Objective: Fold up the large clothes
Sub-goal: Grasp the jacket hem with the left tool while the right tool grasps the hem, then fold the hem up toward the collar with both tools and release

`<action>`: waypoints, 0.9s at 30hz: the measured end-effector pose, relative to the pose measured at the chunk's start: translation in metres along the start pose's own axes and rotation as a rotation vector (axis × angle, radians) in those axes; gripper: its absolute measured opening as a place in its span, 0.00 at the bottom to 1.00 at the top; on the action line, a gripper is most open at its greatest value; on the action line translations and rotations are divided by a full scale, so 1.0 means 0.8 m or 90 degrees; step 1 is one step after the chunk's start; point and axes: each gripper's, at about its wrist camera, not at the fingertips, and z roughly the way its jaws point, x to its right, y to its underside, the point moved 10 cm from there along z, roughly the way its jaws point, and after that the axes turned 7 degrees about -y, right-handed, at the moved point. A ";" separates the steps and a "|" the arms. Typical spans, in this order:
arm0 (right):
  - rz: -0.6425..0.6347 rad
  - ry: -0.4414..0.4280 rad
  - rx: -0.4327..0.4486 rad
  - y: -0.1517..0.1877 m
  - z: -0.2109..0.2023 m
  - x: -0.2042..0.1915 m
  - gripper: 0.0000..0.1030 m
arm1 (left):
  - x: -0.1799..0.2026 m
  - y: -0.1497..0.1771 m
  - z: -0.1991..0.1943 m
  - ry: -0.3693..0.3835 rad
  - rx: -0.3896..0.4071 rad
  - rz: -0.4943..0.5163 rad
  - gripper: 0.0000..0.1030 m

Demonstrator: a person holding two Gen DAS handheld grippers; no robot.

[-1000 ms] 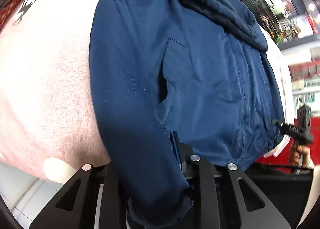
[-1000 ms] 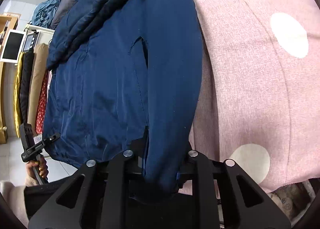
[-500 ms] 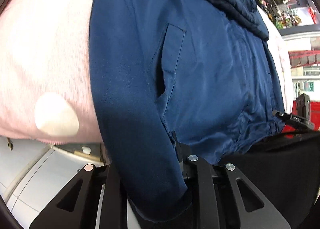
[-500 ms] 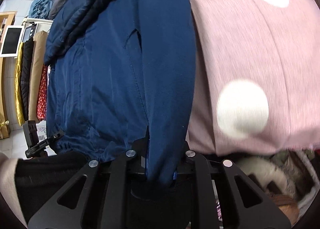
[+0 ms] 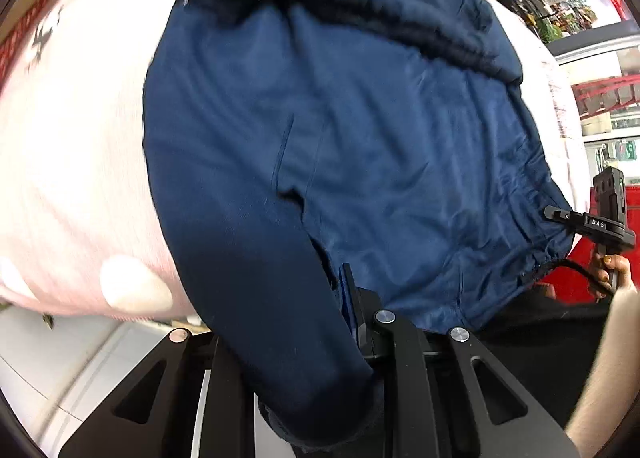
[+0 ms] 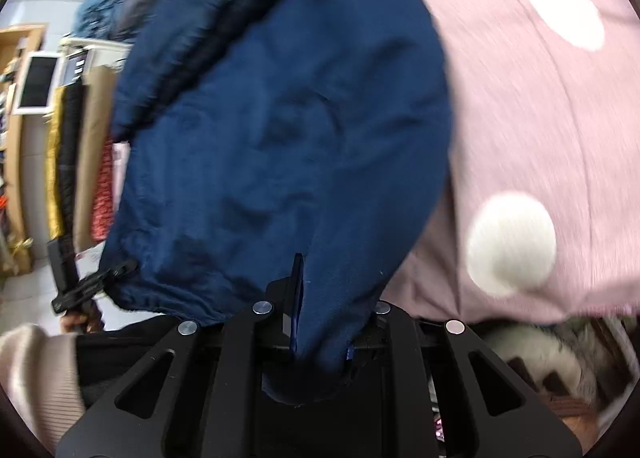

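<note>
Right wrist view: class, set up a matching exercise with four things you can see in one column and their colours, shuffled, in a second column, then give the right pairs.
Things:
1. jacket
2. bedspread
3. right gripper
4. sleeve of the person

Colours:
A. black
B. pink with white dots
C. beige
D. navy blue

Pairs: 1-D, 2-B, 3-A, 4-C
</note>
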 end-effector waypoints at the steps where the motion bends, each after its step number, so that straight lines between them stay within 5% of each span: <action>1: -0.025 0.002 -0.004 -0.013 -0.004 -0.004 0.16 | 0.004 -0.014 -0.006 0.002 0.003 0.007 0.19; 9: -0.075 -0.041 0.058 -0.137 -0.057 -0.042 0.16 | 0.023 -0.127 -0.053 0.030 0.067 0.043 0.20; 27: -0.043 -0.120 0.164 -0.326 -0.113 -0.114 0.16 | 0.002 -0.346 -0.105 0.028 0.182 -0.034 0.20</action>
